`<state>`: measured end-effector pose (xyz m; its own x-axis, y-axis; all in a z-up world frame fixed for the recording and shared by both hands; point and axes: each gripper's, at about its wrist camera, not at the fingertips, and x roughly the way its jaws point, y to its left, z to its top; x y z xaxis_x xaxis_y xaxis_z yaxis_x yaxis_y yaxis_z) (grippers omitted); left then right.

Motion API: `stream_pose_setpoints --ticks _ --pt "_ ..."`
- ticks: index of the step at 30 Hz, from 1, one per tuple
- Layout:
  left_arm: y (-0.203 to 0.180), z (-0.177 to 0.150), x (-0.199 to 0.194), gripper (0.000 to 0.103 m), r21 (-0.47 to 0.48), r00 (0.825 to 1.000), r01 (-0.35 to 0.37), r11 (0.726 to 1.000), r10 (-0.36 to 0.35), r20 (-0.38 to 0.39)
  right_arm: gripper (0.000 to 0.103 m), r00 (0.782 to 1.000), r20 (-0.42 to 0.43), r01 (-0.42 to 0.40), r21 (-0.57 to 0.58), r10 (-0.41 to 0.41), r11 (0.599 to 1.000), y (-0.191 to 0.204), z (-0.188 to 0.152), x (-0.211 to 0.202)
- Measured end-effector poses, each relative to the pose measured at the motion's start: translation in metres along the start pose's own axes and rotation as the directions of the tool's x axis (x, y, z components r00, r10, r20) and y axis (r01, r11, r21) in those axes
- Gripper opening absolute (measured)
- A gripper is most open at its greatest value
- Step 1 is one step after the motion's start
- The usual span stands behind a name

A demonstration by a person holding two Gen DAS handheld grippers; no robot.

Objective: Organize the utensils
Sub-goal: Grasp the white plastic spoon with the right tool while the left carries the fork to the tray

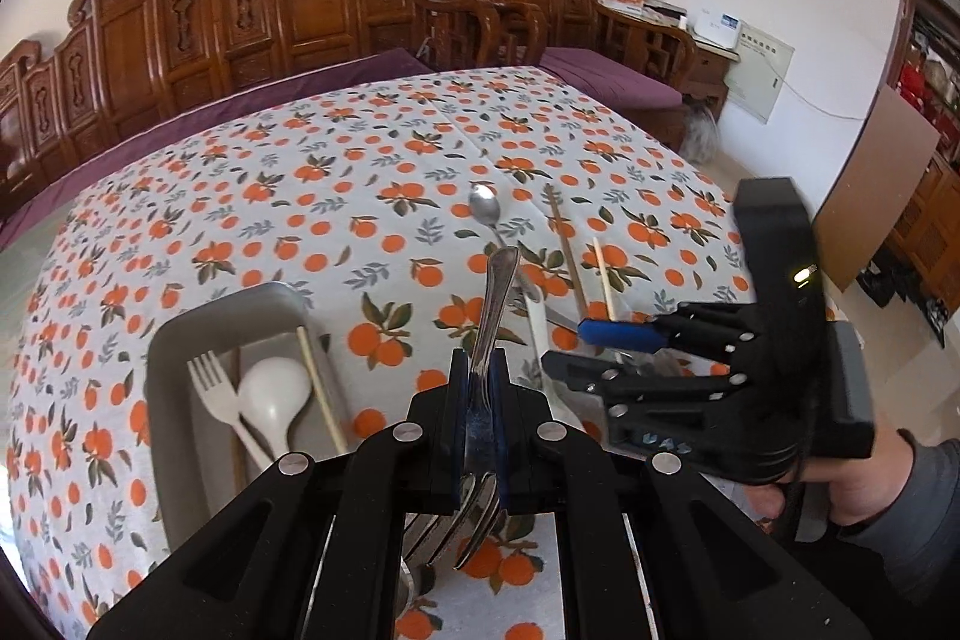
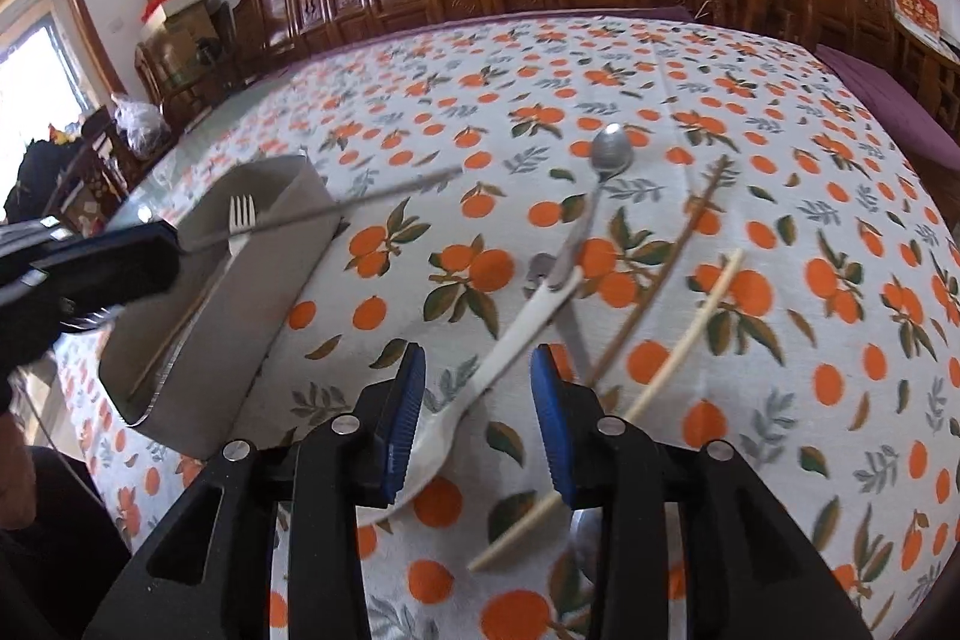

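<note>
Left gripper (image 1: 477,436) pinches a metal fork (image 1: 495,316), handle pointing far, tray (image 1: 174,340) just left. Right gripper (image 2: 477,412) spread, straddling the white spoon (image 2: 474,388), which runs near-left to far-right; right hand is nearer.

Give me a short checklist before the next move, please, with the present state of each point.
1. Left gripper shut on metal fork: ok.
2. Tray has room: ok; it holds a white fork, white spoon and chopstick.
3. Right gripper open: ok.
4. White spoon handle between its jaws: ok.
5. Pads touching it: not ok.
6. Other utensils clear of that spoon: not ok; a metal spoon overlaps its handle.
</note>
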<state>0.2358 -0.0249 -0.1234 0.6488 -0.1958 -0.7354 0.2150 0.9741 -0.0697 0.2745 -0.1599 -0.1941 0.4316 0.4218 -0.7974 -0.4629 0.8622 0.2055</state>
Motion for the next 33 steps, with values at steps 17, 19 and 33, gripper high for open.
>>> stream_pose_setpoints --ticks 17,19,33 --pt "0.019 -0.008 -0.013 0.006 -0.045 0.999 -0.032 0.998 0.032 0.015 0.013 0.997 -0.071 0.038 -0.087 -0.044 0.995 0.022 -0.003 0.027" --pt "0.022 -0.010 -0.015 0.006 -0.050 0.999 -0.036 0.998 0.037 0.015 0.009 0.996 -0.075 0.036 -0.114 -0.044 0.993 0.028 -0.004 0.027" --pt "0.047 -0.017 -0.025 0.006 -0.088 0.996 -0.080 0.993 0.083 0.023 0.007 0.999 -0.035 -0.020 -0.137 0.015 0.990 0.041 -0.004 0.006"
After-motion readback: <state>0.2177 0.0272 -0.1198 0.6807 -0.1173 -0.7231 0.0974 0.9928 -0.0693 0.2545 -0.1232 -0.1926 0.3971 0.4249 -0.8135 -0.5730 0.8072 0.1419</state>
